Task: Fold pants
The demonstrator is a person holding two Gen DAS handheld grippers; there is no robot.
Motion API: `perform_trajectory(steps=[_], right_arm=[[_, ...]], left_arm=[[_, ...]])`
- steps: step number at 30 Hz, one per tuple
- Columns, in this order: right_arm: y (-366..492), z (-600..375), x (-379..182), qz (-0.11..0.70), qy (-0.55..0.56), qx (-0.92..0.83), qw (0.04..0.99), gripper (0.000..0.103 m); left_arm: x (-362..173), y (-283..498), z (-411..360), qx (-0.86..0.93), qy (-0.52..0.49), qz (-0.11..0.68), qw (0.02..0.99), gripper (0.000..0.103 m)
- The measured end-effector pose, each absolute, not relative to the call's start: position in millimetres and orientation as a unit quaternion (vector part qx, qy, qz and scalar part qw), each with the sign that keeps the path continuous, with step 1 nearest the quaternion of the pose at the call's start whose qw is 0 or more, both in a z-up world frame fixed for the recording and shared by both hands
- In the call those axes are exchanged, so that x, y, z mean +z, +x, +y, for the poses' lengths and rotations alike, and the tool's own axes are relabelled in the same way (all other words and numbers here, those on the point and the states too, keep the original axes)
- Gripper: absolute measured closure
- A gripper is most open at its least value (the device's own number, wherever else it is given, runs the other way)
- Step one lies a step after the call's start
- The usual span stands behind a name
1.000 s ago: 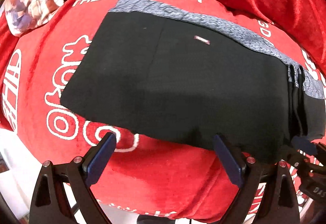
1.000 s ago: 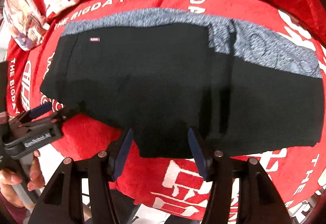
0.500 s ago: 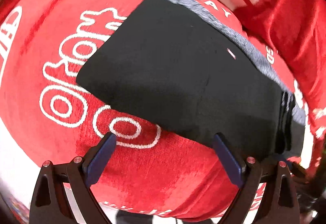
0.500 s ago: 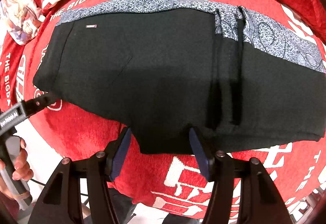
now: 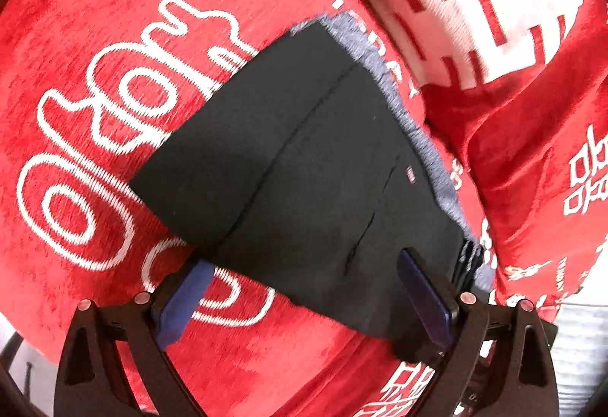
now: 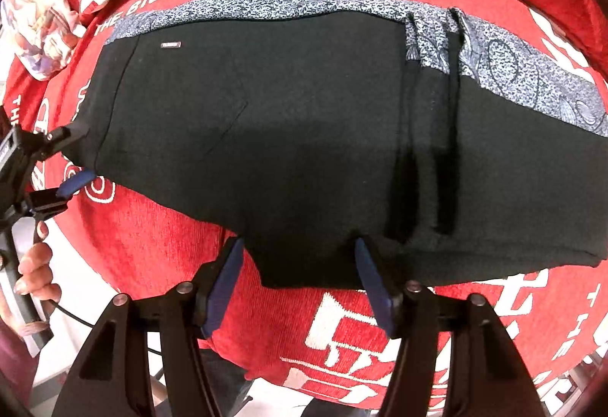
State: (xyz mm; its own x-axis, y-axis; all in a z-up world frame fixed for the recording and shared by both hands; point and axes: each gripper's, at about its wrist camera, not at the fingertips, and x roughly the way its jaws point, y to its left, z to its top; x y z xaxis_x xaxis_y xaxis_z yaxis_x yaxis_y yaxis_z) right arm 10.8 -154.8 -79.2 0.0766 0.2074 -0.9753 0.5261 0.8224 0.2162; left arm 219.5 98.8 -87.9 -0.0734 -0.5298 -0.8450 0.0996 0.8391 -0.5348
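Pants: the black pants (image 6: 288,136) are laid flat, already folded over, on the red blanket (image 6: 448,318); a grey patterned layer (image 6: 505,63) shows along the far edge.
Right gripper (image 6: 298,278): jaws have just been opened wider, the near hem standing unpinched between the pads.
Left gripper (image 5: 304,299): spread wide, nothing clamped; it has been swung round to the pants' end (view blurred).
Meaning: the hem is judged released; another fold from that end seems prepared.

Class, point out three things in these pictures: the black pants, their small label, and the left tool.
black pants (image 6: 288,136), right wrist view, middle of the dark cloth.
small label (image 6: 171,45), right wrist view, its centre.
left tool (image 6: 74,158), right wrist view, between its tips.
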Motion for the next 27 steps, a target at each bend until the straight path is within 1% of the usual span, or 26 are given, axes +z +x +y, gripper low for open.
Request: perform_trajectory(steps=[8,14,16,19,21,22,23,24,25,26,27], right_arm=[[13,-151,-81,0.670,0.258,-0.112,0.687,0.035],[13,-152,-81,0.670,0.258,-0.109,0.688,0.035],[14,-152,-82,0.670,0.255,-0.107,0.689,0.035],[16,-150,-83,0.671,0.248,-0.108,0.690,0.035],[17,-149,-84,0.672,0.245,-0.108,0.691,0.035],[17,-149,-83,0.671,0.244,-0.108,0.691,0.035],[17,-149,-83,0.670,0.246,-0.108,0.692,0.035],[18,-150,-81,0.670,0.247,-0.108,0.692,0.034],[19,-152,-78,0.670,0.248,-0.110,0.691,0.034],[20,-153,-75,0.669,0.247,-0.112,0.692,0.034],[22,-155,-68,0.663,0.249,-0.114,0.696,0.034]], left_arm=[[-92,220,87,-0.237,-0.166,0.678,0.676,0.006],[-66,217,83,-0.281,-0.192,0.635,0.694,0.006],[-73,222,80,-0.284,-0.197,0.635,0.691,0.006],[-98,230,73,-0.257,-0.203,0.653,0.683,0.006],[-95,231,69,-0.243,-0.205,0.643,0.696,0.006],[-93,230,64,-0.232,-0.186,0.646,0.703,0.008],[-91,229,60,-0.224,-0.170,0.646,0.710,0.011],[-87,227,57,-0.212,-0.147,0.643,0.721,0.025],[-84,225,53,-0.203,-0.115,0.641,0.731,0.049],[-83,224,50,-0.204,-0.087,0.640,0.736,0.059],[-81,223,47,-0.206,-0.066,0.634,0.742,0.064]])
